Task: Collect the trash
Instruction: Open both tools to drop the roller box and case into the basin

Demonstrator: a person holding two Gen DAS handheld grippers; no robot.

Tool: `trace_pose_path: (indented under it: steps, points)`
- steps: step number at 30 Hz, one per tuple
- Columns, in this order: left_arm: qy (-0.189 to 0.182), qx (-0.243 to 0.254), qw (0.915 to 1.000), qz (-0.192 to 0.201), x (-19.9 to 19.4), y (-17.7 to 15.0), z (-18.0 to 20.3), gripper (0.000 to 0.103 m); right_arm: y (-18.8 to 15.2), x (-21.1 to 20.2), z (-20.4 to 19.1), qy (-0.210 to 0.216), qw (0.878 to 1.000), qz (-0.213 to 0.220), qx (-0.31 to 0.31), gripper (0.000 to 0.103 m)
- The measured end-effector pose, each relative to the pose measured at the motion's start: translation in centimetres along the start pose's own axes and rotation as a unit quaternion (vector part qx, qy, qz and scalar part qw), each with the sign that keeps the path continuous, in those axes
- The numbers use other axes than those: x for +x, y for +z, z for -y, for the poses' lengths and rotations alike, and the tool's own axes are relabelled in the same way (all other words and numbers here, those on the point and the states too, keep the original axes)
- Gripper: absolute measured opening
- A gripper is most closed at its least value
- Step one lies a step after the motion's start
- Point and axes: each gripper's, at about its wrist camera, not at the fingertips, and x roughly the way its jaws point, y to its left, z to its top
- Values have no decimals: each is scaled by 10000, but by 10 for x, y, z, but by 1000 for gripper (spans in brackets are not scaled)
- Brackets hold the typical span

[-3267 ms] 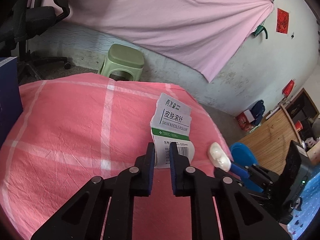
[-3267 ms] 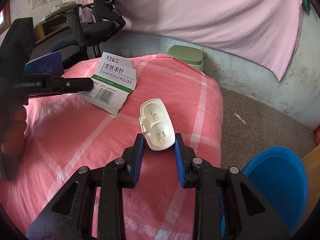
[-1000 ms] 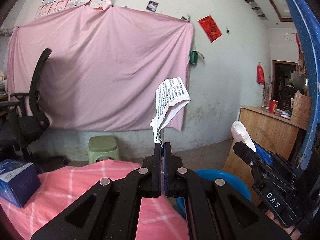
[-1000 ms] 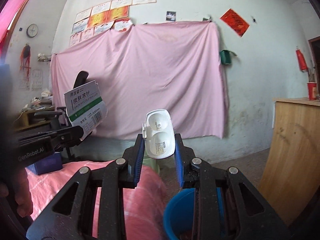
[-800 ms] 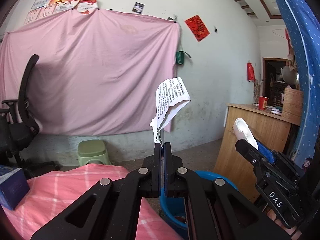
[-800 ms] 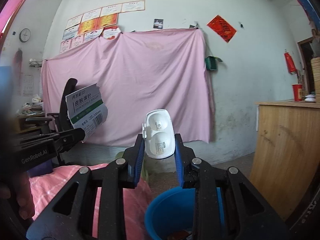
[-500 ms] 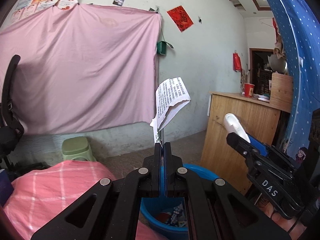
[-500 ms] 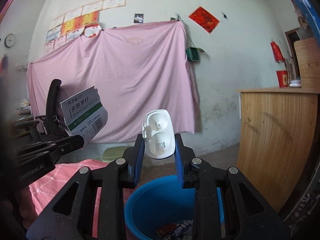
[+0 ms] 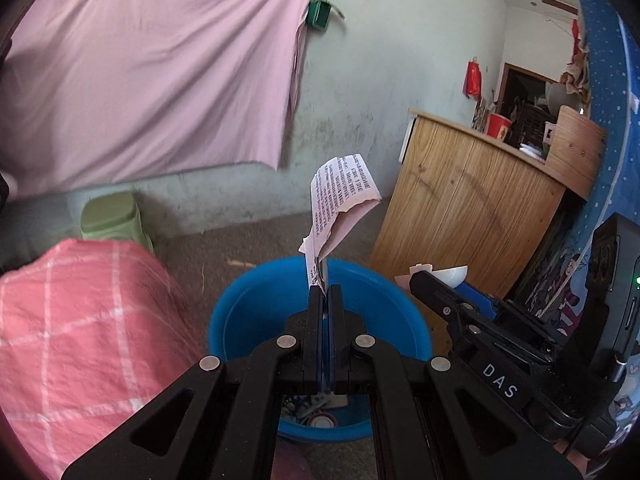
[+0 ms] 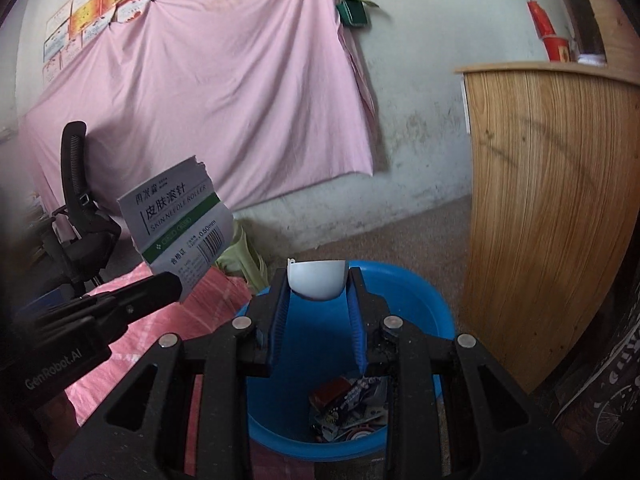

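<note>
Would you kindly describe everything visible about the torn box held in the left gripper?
The torn box is thin white card with a ragged top edge, a green band, Chinese print, "SKIN NEEDLE ROLLER" and a barcode; its other face carries dense small text. The left gripper pinches its lower edge, holding it upright above the bin. Nothing else touches it.

1. Both grippers are off the pink-checked bed cover (image 9: 80, 320) and over the blue bucket (image 9: 256, 300); 3.3 s ago they were low over the cover.
2. Torn packaging card (image 10: 178, 226), flat on the cover back then, now hangs in the air, clamped in the left gripper (image 9: 325, 292).
3. White plastic case (image 10: 317, 278) is lifted too; a second ago it stood tall between the right gripper (image 10: 318, 292) pads, now only a low rounded end shows.
4. Both views pitch down over the last second: bucket fills lower centre, trash inside it visible.
</note>
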Motion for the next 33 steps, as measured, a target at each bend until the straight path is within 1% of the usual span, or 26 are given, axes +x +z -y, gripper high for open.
trace_pose_path:
  steps: [3, 6, 11, 13, 17, 22, 33]
  points:
    - [-63, -249, 9992, -292, 16, -3, -9, 1, -4, 8, 4, -5, 9998, -173, 33, 49]
    - [-105, -459, 9977, -480, 25, -6, -17, 2, -6, 15, 6, -35, 9995, -296, 41, 50]
    - [-78, -650, 9958, -644, 31, -9, -28, 10, -10, 23, 8, -26, 9990, -440, 64, 51]
    - [-66, -699, 9952, -682, 31, -10, -32, 10, -11, 25, 7, -18, 9988, -479, 52, 51]
    - [-24, -713, 9952, -670, 28, -10, -36, 10, -11, 27, 6, -17, 9988, -498, 29, 52]
    - [38, -733, 9953, -636, 22, -10, -40, 11, -11, 29, 5, -21, 9986, -522, 24, 60]
    - [313, -612, 9970, -350, 2, -10, -46, 11, -5, 21, 3, -31, 9994, -347, 39, 67]
